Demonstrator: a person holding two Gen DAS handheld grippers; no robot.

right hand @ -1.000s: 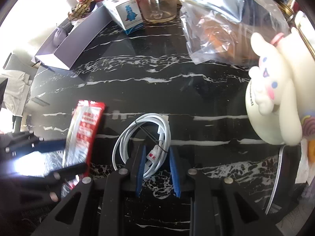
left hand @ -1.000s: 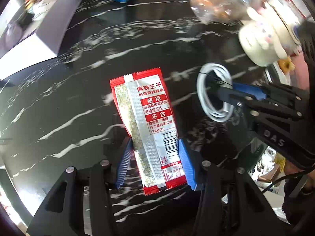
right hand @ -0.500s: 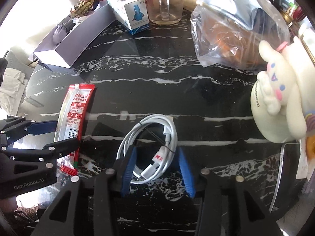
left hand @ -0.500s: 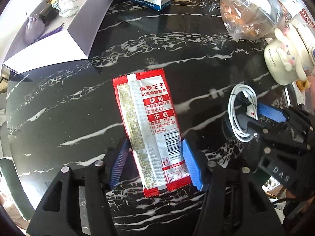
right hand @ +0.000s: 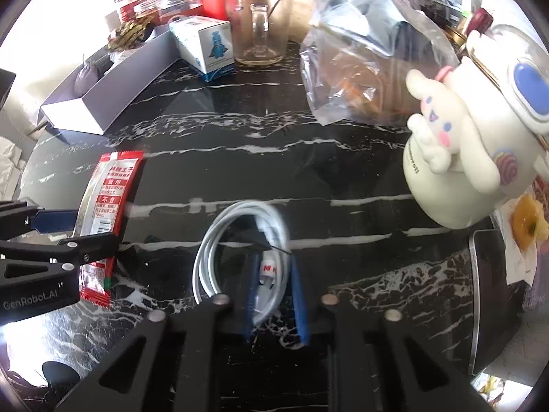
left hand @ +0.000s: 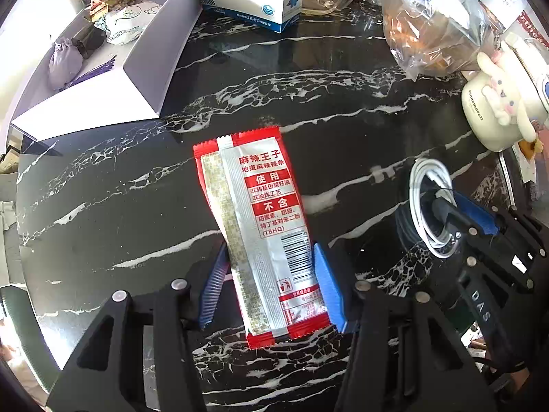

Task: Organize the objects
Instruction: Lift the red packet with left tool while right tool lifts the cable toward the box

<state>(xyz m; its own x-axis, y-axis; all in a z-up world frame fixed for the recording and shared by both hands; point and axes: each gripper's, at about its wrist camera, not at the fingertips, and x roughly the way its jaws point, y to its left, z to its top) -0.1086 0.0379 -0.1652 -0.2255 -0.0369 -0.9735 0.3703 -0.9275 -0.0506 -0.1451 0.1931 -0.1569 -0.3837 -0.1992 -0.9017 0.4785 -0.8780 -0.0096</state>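
On the black marble table (left hand: 308, 79), my left gripper (left hand: 271, 286) points steeply down over the red snack packet (left hand: 260, 226), which lies flat with its lower end between my blue pads (left hand: 326, 285). The jaws are closing; the right pad sits against the packet's edge, while the left one looks just shy of it, so I cannot call it a firm pinch. Beside it, my right gripper (right hand: 274, 295) is closing too, its pads narrowed around the coiled white cable (right hand: 240, 240), squeezing the near side of the loop where the plug ends sit. The cable rests on the table just right of the packet. Further back stand the open white box (left hand: 103, 92), the blue-and-white carton (right hand: 206, 44) and the plush-covered cup (right hand: 456, 158).
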